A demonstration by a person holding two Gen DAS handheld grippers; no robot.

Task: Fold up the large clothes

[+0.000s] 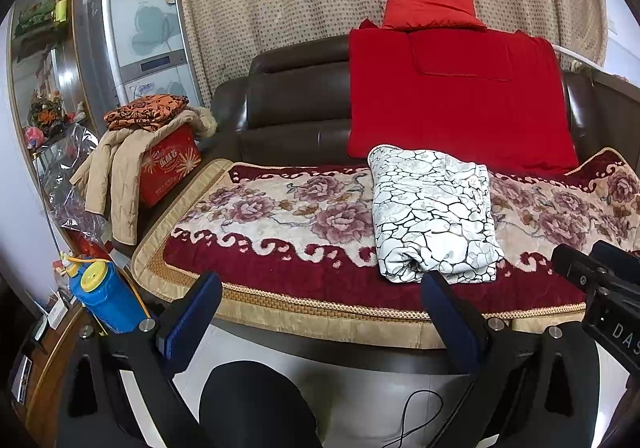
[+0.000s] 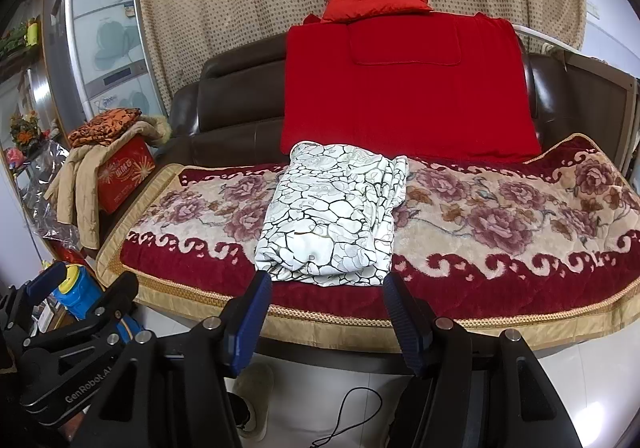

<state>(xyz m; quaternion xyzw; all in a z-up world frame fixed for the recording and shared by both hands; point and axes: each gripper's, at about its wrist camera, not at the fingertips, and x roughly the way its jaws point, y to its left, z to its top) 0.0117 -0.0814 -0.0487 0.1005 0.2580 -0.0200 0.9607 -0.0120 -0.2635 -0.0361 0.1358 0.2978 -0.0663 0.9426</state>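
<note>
A folded white garment with a black crackle and rose print (image 1: 432, 213) lies on the floral sofa cover (image 1: 280, 207), near its front edge. It also shows in the right wrist view (image 2: 332, 215). My left gripper (image 1: 320, 292) is open and empty, held off the sofa's front edge, below and left of the garment. My right gripper (image 2: 326, 296) is open and empty, just in front of the garment's near edge. The right gripper's body shows at the left wrist view's right edge (image 1: 600, 284); the left gripper shows low left in the right wrist view (image 2: 80, 288).
A red blanket (image 1: 456, 95) and red pillow (image 1: 430, 1) lean on the dark leather sofa back (image 1: 288, 107). A red box (image 1: 168, 167) with a beige coat and orange cloth stands left. A blue bottle (image 1: 106, 298) stands at the lower left. A cable (image 2: 344, 416) lies on the floor.
</note>
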